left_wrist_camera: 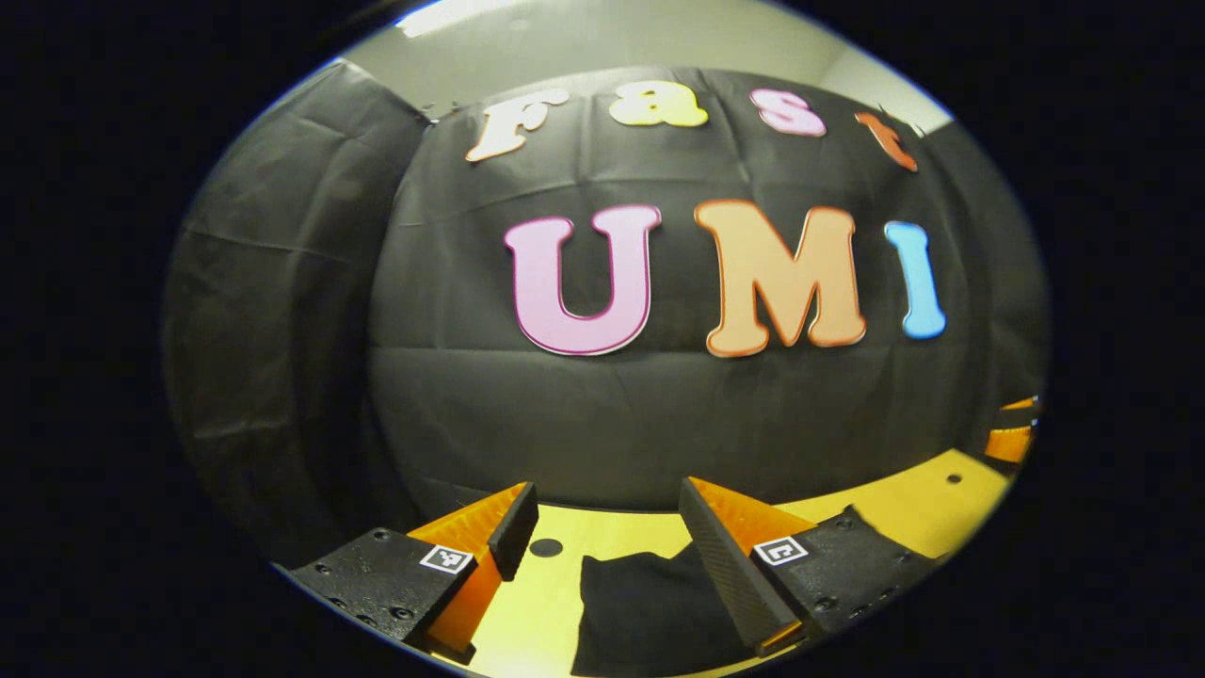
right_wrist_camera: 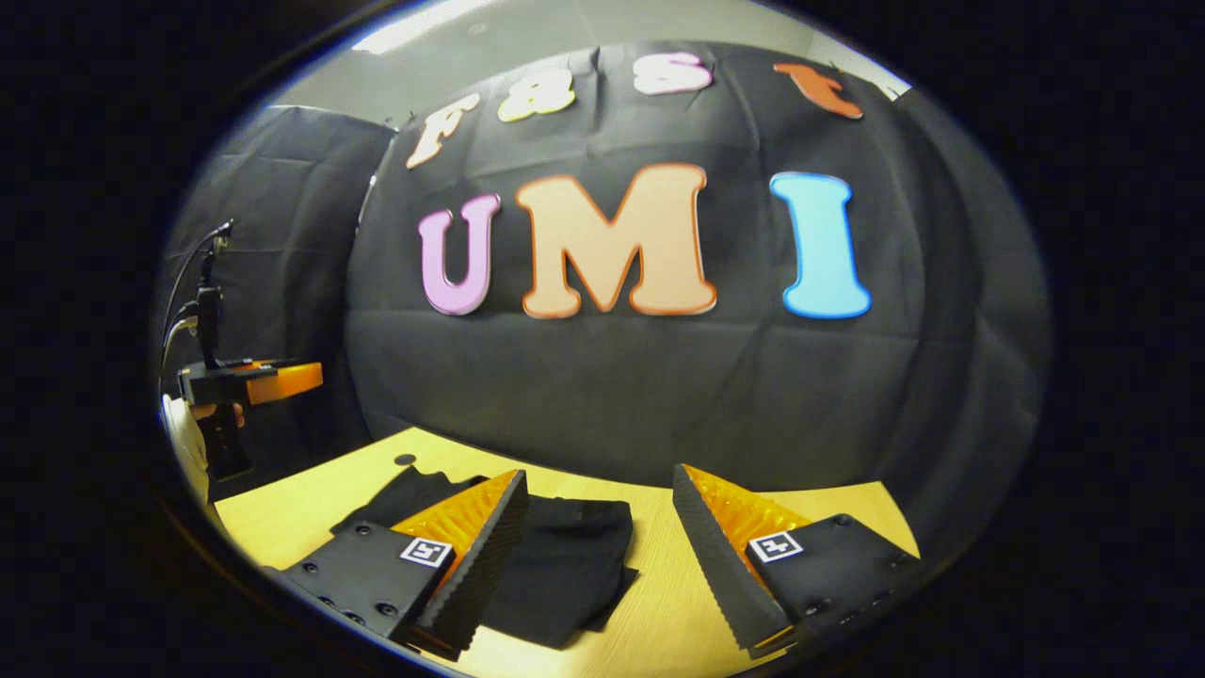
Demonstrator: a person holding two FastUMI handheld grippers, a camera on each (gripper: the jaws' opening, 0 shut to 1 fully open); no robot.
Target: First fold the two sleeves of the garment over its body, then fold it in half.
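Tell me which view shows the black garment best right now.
The right gripper view: the garment lies spread on the table, with most of its outline visible. The left gripper view catches just a dark portion between the fingers.

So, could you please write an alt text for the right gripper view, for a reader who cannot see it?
A dark garment lies folded compactly on a yellow wooden table, just ahead of the open right gripper, which holds nothing. At the far left, a hand holds the left gripper raised above the table, in front of the booth's black cloth wall.
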